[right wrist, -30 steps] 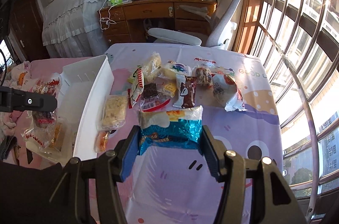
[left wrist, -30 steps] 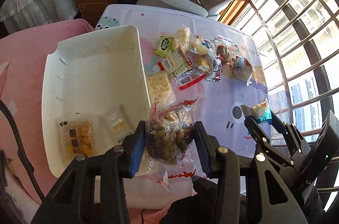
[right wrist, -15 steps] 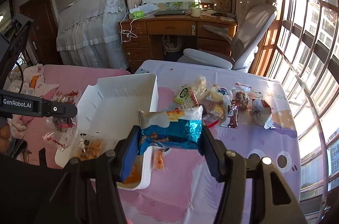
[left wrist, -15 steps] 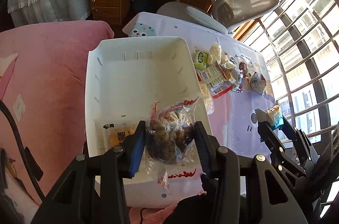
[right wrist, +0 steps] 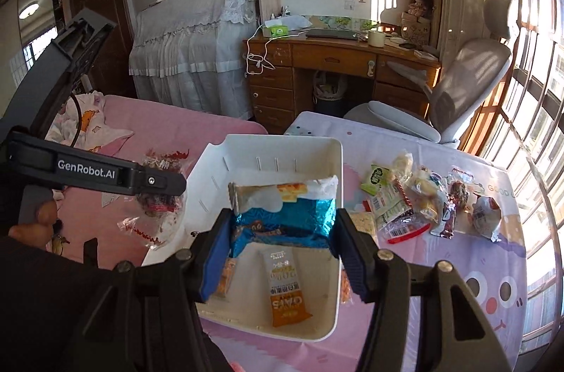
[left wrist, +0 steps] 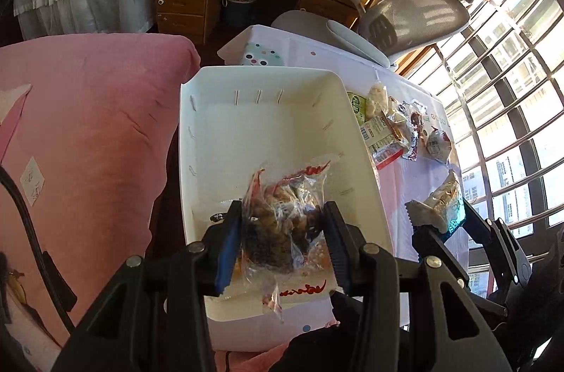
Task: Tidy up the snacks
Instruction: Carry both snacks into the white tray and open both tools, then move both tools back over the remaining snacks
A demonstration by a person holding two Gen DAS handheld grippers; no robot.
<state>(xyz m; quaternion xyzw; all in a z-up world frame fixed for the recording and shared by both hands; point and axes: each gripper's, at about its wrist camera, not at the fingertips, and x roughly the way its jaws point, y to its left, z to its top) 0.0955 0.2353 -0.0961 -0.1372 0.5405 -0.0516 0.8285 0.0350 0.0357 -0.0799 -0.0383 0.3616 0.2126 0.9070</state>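
Observation:
My left gripper (left wrist: 282, 245) is shut on a clear bag of brown snacks (left wrist: 282, 224) with red print, held over the near end of the white bin (left wrist: 268, 125). My right gripper (right wrist: 282, 252) is shut on a blue and white snack pack (right wrist: 282, 213), held above the same white bin (right wrist: 282, 160). Inside the bin lie an orange and white sachet (right wrist: 285, 291) and an orange packet (right wrist: 225, 277) partly hidden behind a finger. A pile of loose snacks (right wrist: 416, 199) remains on the tablecloth to the right of the bin. In the right wrist view the left gripper (right wrist: 155, 192) hangs at left with its bag.
The table carries a pale cartoon tablecloth (right wrist: 493, 266). A pink bed (left wrist: 88, 125) lies left of the bin. Behind the table stand a grey office chair (right wrist: 469, 79), a wooden desk (right wrist: 317, 69) and bookshelves. Barred windows (left wrist: 511, 90) line the right side.
Both grippers have travelled left from above the tablecloth to above the white bin, each still carrying its snack. The view of the room has risen and widened.

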